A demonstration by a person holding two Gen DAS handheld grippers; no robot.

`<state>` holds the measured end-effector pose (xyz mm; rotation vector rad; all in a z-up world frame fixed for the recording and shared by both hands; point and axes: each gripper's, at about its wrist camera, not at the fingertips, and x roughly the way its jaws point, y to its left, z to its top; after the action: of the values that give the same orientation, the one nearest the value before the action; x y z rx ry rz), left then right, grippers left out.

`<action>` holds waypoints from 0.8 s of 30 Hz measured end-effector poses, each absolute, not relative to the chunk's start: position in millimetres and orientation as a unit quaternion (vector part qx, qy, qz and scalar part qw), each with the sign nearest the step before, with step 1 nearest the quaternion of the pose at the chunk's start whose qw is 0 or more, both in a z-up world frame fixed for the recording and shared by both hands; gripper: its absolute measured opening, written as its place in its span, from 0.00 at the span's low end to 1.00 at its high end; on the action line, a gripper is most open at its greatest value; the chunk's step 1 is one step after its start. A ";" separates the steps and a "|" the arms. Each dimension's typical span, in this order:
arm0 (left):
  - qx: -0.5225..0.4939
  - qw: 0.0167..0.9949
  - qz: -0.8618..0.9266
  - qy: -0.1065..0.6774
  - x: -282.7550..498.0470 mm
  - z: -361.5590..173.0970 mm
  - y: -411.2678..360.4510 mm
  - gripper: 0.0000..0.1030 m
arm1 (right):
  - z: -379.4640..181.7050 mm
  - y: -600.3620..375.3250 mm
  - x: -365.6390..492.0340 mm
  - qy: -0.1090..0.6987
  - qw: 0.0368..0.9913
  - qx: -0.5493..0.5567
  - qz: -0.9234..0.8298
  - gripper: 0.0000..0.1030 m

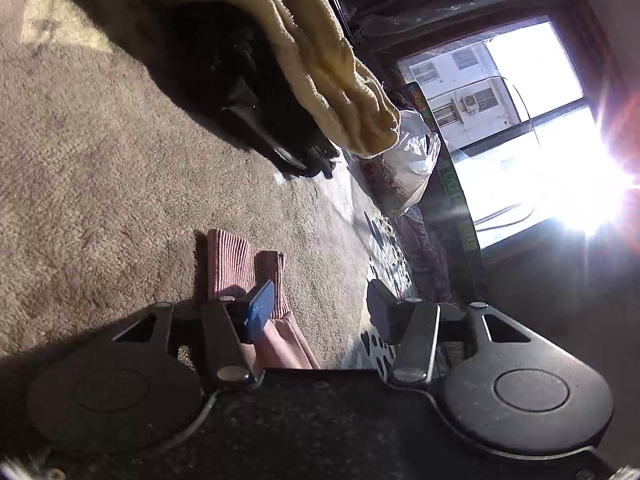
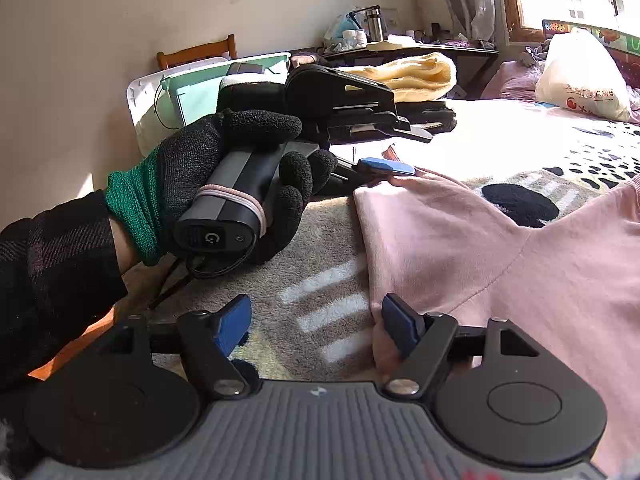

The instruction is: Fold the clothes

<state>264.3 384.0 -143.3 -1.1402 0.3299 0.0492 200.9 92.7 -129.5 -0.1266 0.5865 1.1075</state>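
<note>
Pink sweatshirt (image 2: 500,248) spread flat over the fleecy grey blanket (image 2: 320,240), filling the right half of the right wrist view; laid out so, presumably, for the sleeves to be turned inward first. Ribbed cuff (image 1: 244,264) of one sleeve lying doubled in the lower centre of the left wrist view, just beyond the left gripper (image 1: 320,308); jaws parted there, one blue pad (image 1: 260,308) over the sleeve cloth, the other well apart above the spotted cover, so nothing clenched; seemingly placed to pin or pinch the sleeve near its cuff. Right gripper (image 2: 316,326) at lower centre of its own view, jaws likewise released; right-hand pad touching the sweatshirt's near edge, left-hand pad over bare blanket; poised, it seems, to take the hem. Gloved left hand (image 2: 224,184) at middle left, wrapped round the left gripper's handle, angled low toward the cloth. Sweatshirt smooth, soft jersey with a stitched shoulder seam; cuff corded in fine ribs; blanket deep-piled, shaggy. Yellow towel (image 1: 320,64), thick and terry-looped, heaped in folds on a dark garment (image 1: 240,80) at upper centre, kept clear of the folding space.
</note>
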 end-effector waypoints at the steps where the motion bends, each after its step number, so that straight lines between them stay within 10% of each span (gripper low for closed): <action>1: -0.535 0.831 0.014 0.150 259.2 -138.0 379.1 0.56 | -129.5 93.2 201.1 0.275 0.808 -0.060 0.517 0.71; 14: -0.508 0.843 -0.123 0.130 205.9 -83.5 271.4 0.61 | -95.9 10.4 156.9 0.271 0.838 0.015 0.472 0.69; 24: -0.412 0.809 -0.292 0.302 201.3 -107.2 53.0 0.61 | -110.5 -249.6 109.7 0.239 0.906 0.257 0.235 0.70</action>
<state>201.3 53.0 -107.2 -0.8806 0.6447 -0.6237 109.7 -249.6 -110.5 0.5314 0.4940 0.4844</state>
